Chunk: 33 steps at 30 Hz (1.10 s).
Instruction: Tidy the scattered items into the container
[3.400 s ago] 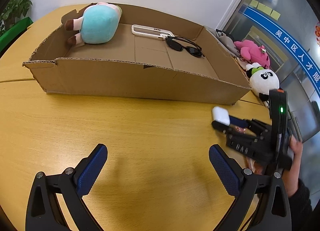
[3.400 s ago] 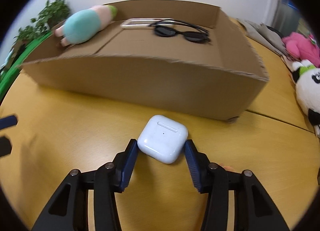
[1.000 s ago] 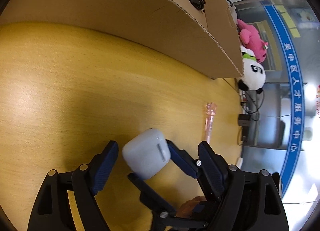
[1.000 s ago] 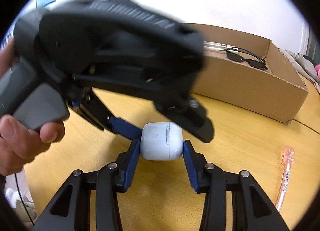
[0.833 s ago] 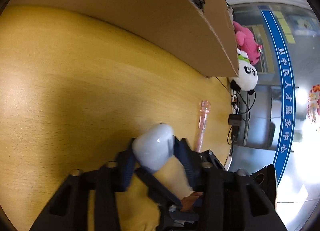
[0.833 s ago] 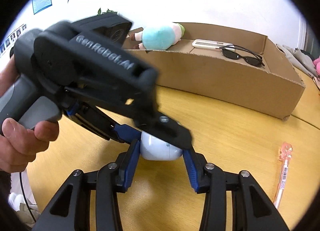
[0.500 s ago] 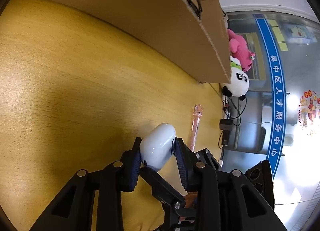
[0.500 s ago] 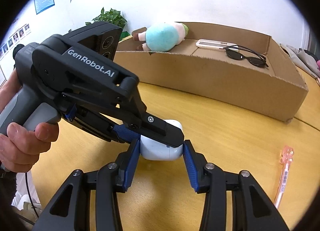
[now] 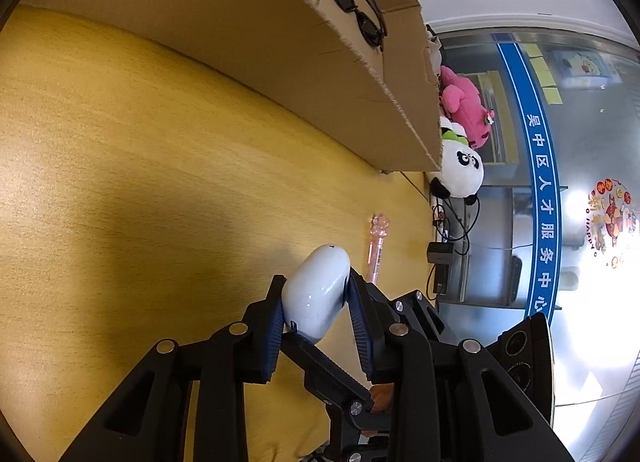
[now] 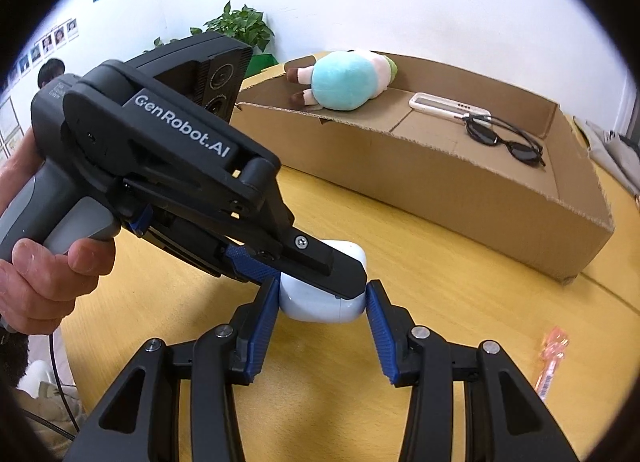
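Above yellow table, glossy white rounded earbud case sits clamped.

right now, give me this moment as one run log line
stage: handover | item: white earbud case | left hand-held gripper: just closed on case | right hand-held gripper: gripping case | cardboard box: case not yet inside

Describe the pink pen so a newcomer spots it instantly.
Start at the long cardboard box on the yellow table. In front of its right-hand end, on bare wood, lies the pen. It is the only slim, translucent pink thing there, with a moulded figure on its far tip.
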Tool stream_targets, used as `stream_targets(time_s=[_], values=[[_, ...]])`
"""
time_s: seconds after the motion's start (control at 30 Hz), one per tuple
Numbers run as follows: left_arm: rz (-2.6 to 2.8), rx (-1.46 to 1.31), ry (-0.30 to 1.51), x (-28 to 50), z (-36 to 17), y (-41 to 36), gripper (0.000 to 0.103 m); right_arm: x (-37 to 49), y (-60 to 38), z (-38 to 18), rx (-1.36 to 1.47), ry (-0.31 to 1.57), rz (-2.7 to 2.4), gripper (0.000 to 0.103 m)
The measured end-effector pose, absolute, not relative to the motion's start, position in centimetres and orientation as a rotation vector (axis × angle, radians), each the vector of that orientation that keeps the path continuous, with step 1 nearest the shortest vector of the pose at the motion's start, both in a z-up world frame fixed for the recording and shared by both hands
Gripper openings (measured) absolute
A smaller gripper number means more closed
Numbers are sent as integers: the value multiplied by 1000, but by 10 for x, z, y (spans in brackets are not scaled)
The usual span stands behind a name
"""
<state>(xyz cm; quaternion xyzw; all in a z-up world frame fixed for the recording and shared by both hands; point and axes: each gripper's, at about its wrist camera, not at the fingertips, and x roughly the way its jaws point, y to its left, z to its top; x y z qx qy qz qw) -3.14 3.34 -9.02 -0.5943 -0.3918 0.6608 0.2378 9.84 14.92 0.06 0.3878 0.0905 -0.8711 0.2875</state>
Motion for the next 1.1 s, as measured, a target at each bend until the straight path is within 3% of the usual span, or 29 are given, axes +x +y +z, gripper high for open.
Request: stream_targets(time_s=[0.33,0.8,1.1], values=[[1829,-1585,-1023,-46,-63,40,32,88,157,25,1027,231,-2343,43],[1971,-1403,-798,-110,56,39,31,28,162,122,854,302,-2418,43],[1994,-1368,-734,-160,94,46,30,-22,172,153,844,310,-2418,43]])
